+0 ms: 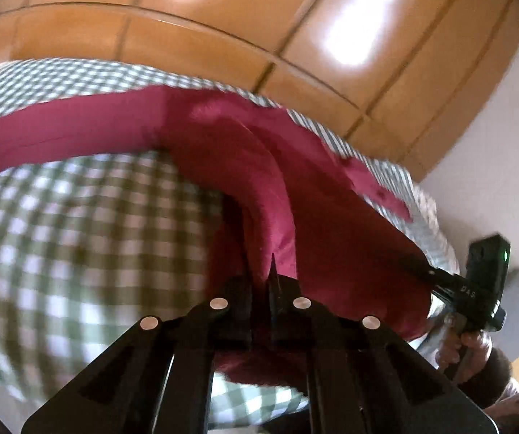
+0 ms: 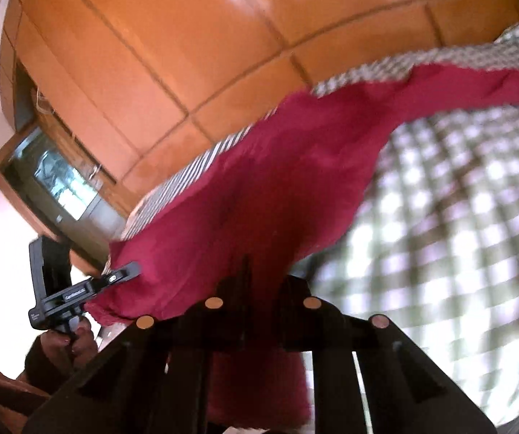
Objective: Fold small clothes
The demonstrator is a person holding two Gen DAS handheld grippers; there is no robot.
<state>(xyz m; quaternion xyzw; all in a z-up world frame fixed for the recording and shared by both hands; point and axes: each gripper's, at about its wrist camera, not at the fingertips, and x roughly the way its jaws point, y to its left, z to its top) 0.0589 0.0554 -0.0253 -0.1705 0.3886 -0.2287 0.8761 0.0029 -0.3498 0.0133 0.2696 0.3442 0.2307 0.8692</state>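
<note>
A dark red garment [image 1: 223,152] lies partly lifted off a green-and-white checked sheet [image 1: 60,224]. My left gripper [image 1: 261,278] is shut on a fold of it, and the cloth bunches up between the fingers. To the right in this view, my right gripper [image 1: 413,266] pinches the garment's edge, held by a hand [image 1: 473,347]. In the right wrist view the red garment [image 2: 277,166] drapes from my right gripper [image 2: 259,275], whose jaws are shut on it. My left gripper [image 2: 133,269] holds its left edge. The picture is blurred.
The checked sheet [image 2: 458,217] covers the bed under the cloth. Behind the bed stand orange-brown wooden cupboard doors [image 1: 223,18]. A dark glass-fronted niche [image 2: 53,181] sits at the left, and a white wall [image 1: 494,137] at the right.
</note>
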